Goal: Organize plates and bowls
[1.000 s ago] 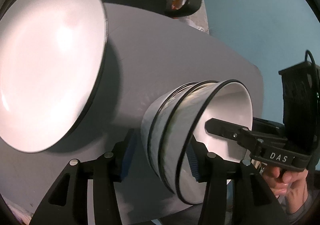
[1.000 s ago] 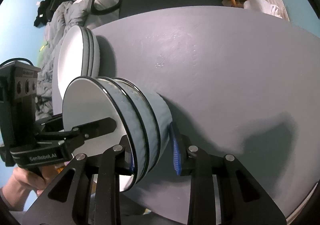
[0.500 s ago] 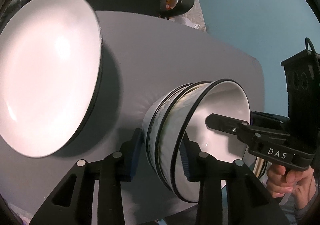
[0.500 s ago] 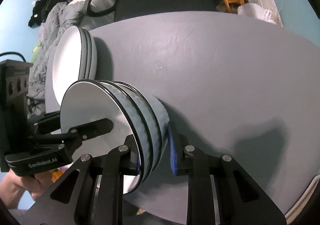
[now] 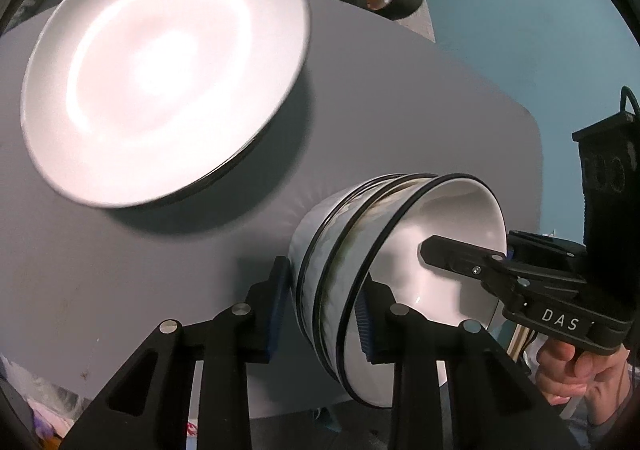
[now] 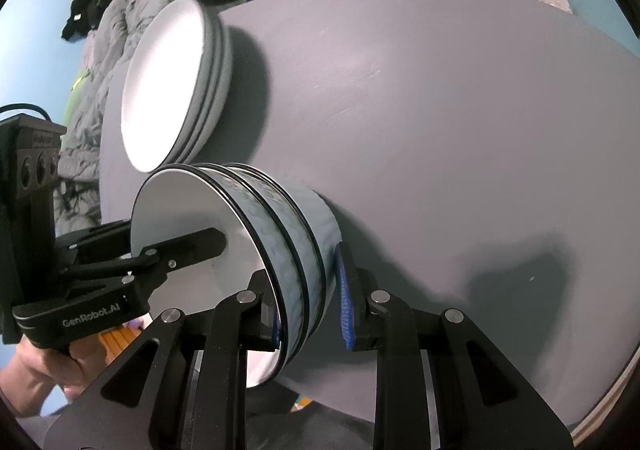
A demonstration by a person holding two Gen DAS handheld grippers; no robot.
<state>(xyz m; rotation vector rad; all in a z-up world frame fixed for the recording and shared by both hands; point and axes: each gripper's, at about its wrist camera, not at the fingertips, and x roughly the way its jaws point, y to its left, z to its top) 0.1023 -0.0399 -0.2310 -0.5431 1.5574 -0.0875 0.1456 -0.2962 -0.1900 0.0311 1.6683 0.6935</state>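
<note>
Left wrist view shows the stack of bowls (image 5: 384, 270), three nested, sitting on the grey tabletop (image 5: 400, 97) near its front edge, between both grippers. The left gripper (image 5: 324, 314) straddles the stack's near wall: one pad outside against the bottom bowl, the other inside the top bowl, and its fingers are closing on that wall. In the right wrist view the right gripper (image 6: 308, 310) is clamped on the opposite wall of the same stack (image 6: 256, 250), one finger inside the rim, the blue pad outside. Both point steeply down, each hand at one side, so the stack lies directly between them. The pile of plates (image 5: 160, 69) sits just beyond on the same tabletop, apart from the bowls. I judge a two-handed lift or shift of the bowls is in hand.
</note>
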